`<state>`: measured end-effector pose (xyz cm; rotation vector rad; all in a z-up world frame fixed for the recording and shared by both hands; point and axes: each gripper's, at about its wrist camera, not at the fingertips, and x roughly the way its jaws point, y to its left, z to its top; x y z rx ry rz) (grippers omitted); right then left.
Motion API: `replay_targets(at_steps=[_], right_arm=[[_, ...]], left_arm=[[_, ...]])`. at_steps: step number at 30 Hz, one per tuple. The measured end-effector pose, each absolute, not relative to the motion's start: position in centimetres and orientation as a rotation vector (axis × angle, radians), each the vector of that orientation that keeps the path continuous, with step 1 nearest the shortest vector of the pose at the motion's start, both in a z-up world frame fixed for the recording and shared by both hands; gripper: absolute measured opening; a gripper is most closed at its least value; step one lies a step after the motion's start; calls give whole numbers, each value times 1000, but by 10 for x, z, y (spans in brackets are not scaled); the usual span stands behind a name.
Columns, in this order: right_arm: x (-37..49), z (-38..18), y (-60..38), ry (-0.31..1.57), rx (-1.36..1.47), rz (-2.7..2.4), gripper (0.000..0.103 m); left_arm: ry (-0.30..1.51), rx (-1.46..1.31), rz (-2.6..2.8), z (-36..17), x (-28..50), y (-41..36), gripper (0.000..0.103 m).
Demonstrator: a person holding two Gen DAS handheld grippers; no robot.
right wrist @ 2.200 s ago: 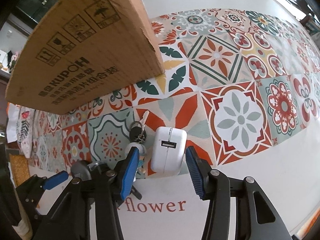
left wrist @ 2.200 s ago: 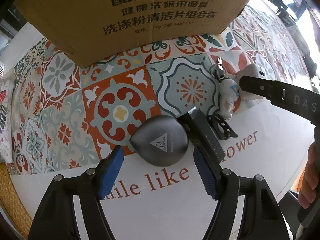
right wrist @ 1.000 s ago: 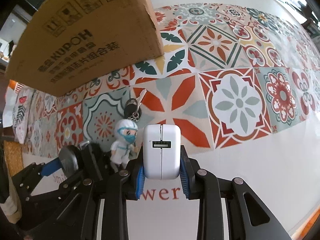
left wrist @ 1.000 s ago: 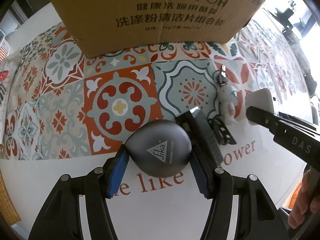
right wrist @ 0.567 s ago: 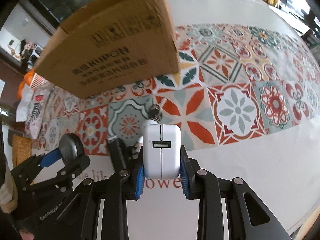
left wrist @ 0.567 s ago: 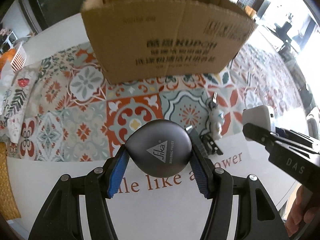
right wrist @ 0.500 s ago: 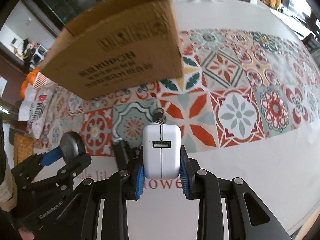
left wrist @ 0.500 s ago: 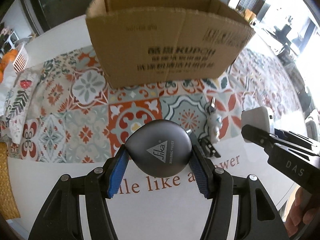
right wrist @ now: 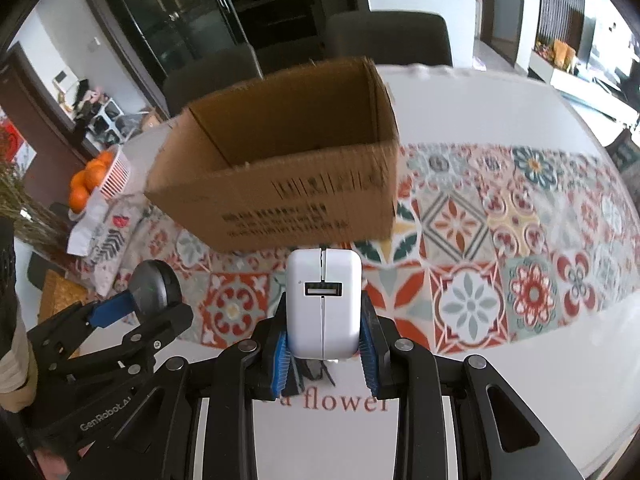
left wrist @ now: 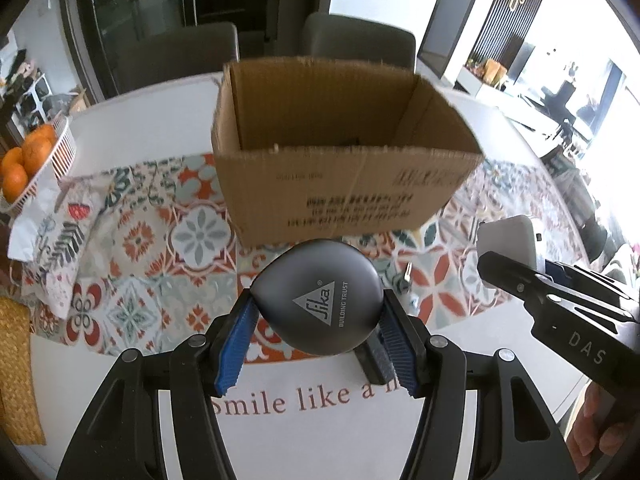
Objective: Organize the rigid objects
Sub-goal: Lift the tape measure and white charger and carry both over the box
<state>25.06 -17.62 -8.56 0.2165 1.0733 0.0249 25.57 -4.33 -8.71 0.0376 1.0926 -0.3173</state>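
**Both grippers loaded, held up before the open cardboard box**

The left gripper (left wrist: 316,336) is closed on a dark grey round tape measure (left wrist: 318,296), its blue pads (left wrist: 236,346) pressed against the two sides of the case, the triangular logo facing the camera. The right gripper (right wrist: 324,344) is clamped on a white USB charger (right wrist: 323,304), the USB port facing the camera and the blue pads hugging its two flat sides.

Taking the cardboard box (left wrist: 340,184) as the landmark: it stands open-topped on the patterned tablecloth (left wrist: 136,240), and in the left wrist view the tape measure hangs in front of its near wall, just below the printed text. In the same view the charger (left wrist: 508,240) sits off the box's near right corner. In the right wrist view the charger lies below the near wall of the box (right wrist: 280,184), and the left gripper with the tape measure (right wrist: 154,284) shows off its near left corner.

A key (left wrist: 407,272) lies on the cloth on the near side of the box, right of the tape measure. A basket of oranges (left wrist: 36,160) stands well to the left of the box.
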Motion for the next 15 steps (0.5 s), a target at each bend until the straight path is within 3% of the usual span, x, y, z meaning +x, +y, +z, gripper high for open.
replay_targets(at_steps=[15], right_arm=[[276, -32, -171, 956, 199, 74, 31]], left_arm=[[986, 12, -316, -37, 282, -41, 60]])
